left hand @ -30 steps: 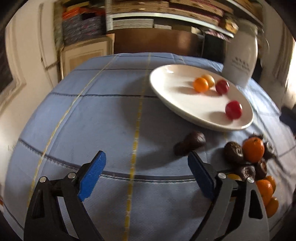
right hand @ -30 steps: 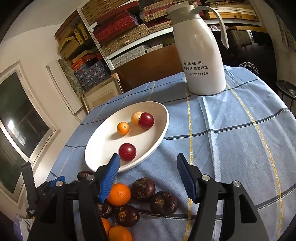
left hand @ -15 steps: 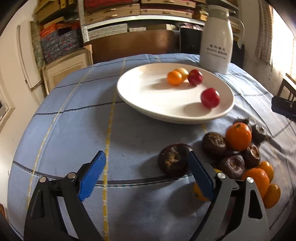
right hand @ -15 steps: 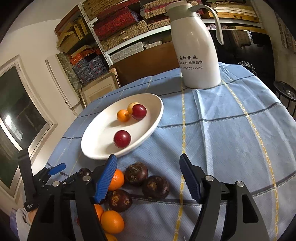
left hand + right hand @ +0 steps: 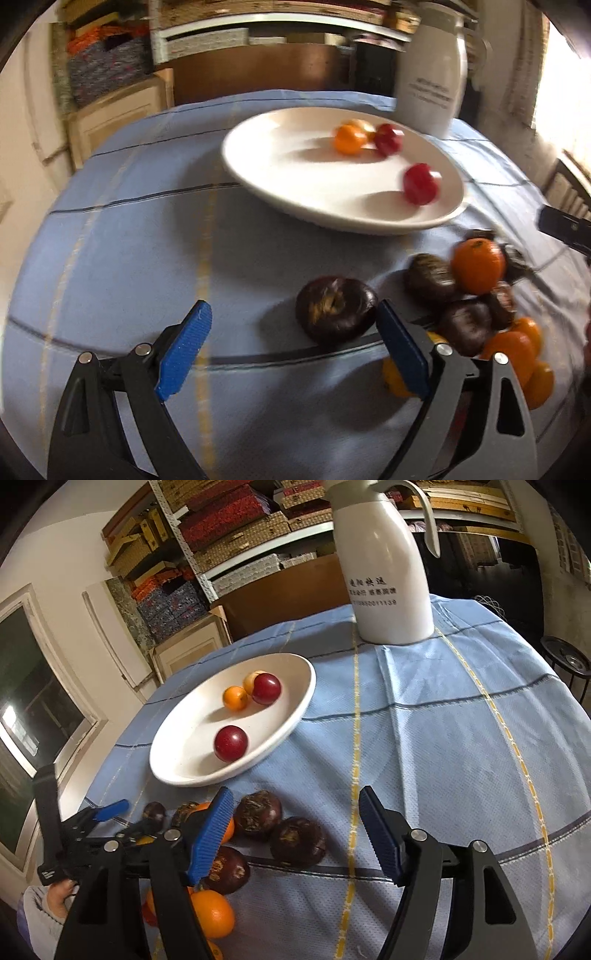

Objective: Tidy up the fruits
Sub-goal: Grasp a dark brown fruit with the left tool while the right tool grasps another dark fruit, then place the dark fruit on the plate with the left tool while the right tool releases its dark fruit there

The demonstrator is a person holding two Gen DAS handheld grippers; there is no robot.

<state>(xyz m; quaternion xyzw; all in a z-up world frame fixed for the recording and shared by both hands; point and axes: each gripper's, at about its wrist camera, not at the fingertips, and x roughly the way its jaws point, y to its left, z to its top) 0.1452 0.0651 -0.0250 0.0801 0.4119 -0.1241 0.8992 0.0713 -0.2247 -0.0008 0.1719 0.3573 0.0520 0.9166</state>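
Left wrist view is pretty smeared, but I can make out my left tool (image 5: 291,334) hanging over the blue checked cloth (image 5: 122,240) on the worktop with its jaws spread wide. One dark brown fruit (image 5: 336,314) sits just inside the right-hand blue pad, close to it but not pinched as far as I can see, and nothing is near the other pad. So that tool is holding nothing.

From the right wrist view, my right tool (image 5: 299,834) sits about half open and has just been opening a bit more, with only bare cloth between the pads. Its left pad hangs in front of an orange (image 5: 221,825), which belongs to the loose pile on the cloth: several dark brown fruits (image 5: 297,842) and a few more oranges (image 5: 212,914) bunched together, just in front of the white plate (image 5: 295,716).

The plate already has four pieces on it: two red round fruits (image 5: 231,743), one nearer the front and one at the back, touching a small orange one (image 5: 235,698) and a yellowish one (image 5: 253,678) half hidden behind.

White jug (image 5: 384,572) with printed text stands upright on the far side of the worktop, well apart from the pile. Shelves stacked with boxes (image 5: 229,524) behind it. The left tool shows at the lower left edge of this view, with a hand (image 5: 61,895) on it.
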